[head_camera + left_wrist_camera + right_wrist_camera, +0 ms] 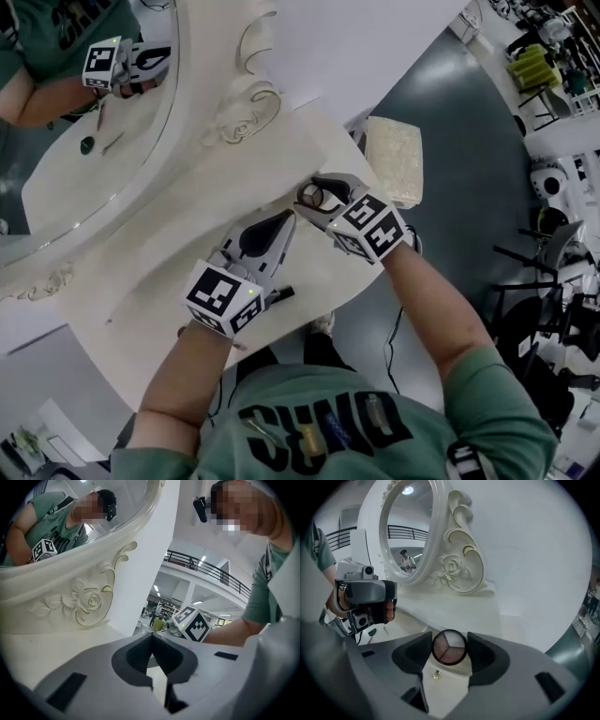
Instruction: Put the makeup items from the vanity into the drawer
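Brown three-shade compact [449,647] in right claw [450,645]

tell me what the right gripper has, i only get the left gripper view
observer: a round compact; the right gripper is shut on its rim.
operator: whats in it
observer: three wedges of powder, pinkish to brownish.
operator: anything else on the vanity
observer: yes, the right gripper view shows a small green item and a thin stick lying on the vanity.
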A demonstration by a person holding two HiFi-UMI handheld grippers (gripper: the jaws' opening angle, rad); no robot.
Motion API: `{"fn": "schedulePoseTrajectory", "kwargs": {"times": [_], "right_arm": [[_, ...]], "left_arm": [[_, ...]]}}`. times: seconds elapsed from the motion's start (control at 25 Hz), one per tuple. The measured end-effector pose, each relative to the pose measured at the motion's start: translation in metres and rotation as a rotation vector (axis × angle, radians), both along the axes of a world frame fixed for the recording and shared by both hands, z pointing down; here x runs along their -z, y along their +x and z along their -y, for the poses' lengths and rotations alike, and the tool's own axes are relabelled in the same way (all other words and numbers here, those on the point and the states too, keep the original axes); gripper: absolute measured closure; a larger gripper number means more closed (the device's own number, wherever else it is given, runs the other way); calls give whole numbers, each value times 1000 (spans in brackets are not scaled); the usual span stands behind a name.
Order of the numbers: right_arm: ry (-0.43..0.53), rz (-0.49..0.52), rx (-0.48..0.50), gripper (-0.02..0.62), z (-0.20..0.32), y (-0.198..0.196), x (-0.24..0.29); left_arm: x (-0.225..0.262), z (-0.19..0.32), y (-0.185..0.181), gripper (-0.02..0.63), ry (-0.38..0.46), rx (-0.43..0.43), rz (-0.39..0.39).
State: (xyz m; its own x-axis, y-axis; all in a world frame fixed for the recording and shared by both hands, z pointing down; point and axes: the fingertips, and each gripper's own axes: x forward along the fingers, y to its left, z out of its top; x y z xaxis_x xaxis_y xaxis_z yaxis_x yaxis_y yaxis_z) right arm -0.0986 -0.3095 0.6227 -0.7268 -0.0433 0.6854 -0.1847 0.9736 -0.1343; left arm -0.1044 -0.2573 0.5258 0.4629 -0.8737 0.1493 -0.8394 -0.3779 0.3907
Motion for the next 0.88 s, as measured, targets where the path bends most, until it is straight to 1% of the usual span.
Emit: {"fn": "schedulePoseTrajectory", "kwargs": {"times": [0.28,0.52,0.88], "right_arm": [[22,-37,32,345,-4,-6,-14],[39,-53,45,344,-4,-6,-15],[42,-56,36,343,-4,-6,-16]], "left_arm": [[-7,-2,-6,611,-10,7,-12],[-9,-2,-7,611,-15,6,-4],[-8,-4,-6,611,-8,5,0]]}}
